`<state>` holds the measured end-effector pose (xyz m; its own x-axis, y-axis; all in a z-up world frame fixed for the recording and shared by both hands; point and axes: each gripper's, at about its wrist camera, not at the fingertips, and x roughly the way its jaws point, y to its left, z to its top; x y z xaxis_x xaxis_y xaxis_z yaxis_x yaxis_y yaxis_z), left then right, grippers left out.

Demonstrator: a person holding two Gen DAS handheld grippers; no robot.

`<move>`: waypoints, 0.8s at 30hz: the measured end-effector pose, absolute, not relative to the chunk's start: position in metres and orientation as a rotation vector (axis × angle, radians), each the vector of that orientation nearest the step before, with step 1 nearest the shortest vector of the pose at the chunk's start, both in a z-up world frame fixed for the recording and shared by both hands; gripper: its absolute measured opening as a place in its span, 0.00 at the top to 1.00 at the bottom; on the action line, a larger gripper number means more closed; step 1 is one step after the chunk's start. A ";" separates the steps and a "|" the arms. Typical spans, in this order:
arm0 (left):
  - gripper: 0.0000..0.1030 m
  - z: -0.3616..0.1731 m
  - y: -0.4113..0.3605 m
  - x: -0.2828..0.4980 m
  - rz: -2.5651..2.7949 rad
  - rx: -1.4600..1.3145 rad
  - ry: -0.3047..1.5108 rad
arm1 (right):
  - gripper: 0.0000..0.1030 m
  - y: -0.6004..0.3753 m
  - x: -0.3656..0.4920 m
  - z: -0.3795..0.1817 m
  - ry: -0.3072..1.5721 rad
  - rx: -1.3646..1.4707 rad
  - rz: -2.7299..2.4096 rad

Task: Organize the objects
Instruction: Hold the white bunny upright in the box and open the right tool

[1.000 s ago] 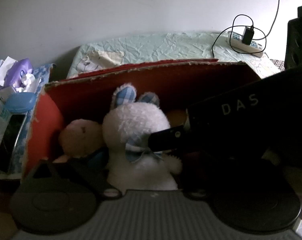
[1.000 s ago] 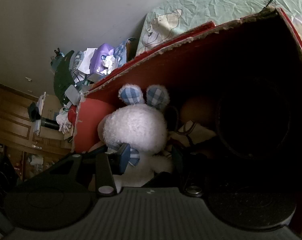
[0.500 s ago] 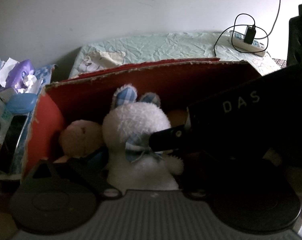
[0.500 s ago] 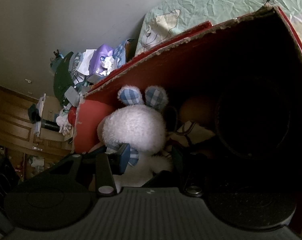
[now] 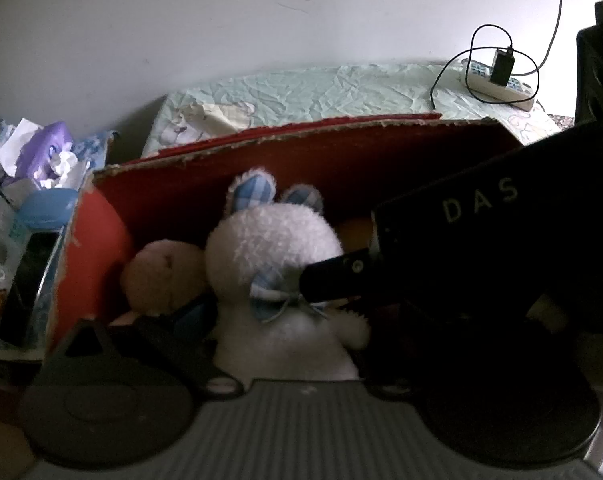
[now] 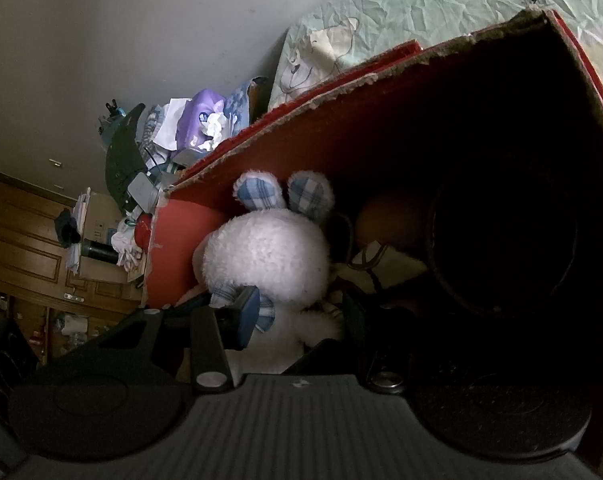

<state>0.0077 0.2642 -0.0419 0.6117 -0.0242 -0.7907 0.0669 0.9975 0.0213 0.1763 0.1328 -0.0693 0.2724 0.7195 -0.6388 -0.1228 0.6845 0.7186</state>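
— Where is the white plush rabbit (image 5: 273, 248)?

— Inside the red cardboard box (image 5: 89, 264), sitting upright with its blue-checked ears toward the box's far wall. A tan plush bear (image 5: 161, 276) leans against it on the side nearer the box's left end wall.

— And the right tongs (image 6: 297, 312)?

— They reach down into the box, one finger on each side of the rabbit's neck by the checked bow (image 6: 261, 312). The blue pad touches the bow; the other finger is in shadow, so I cannot tell whether they are clenched on the toy or merely around it.

— The left tongs (image 5: 285, 344)?

— Low at the box's near edge, spread apart, the rabbit's body between the fingers, nothing gripped that I can see.

— What lies beyond?

— The box stands on a bed with a pale green sheet (image 5: 341, 84); a power strip (image 5: 497, 84) lies near the bed's far right corner.
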 end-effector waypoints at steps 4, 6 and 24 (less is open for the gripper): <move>0.04 -0.042 0.263 0.008 -0.046 0.054 0.913 | 0.51 0.133 0.176 -0.069 1.167 0.613 0.616; 0.04 -0.042 0.263 0.009 -0.043 0.057 0.914 | 0.51 0.133 0.176 -0.071 1.169 0.614 0.617; 0.04 -0.043 0.263 0.009 -0.043 0.073 0.915 | 0.51 0.132 0.175 -0.072 1.172 0.616 0.614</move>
<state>0.0089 0.2634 -0.0432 0.6090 -0.0061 -0.7931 0.0680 0.9967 0.0446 0.1751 0.1324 -0.0718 0.2694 0.7194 -0.6402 -0.1164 0.6843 0.7199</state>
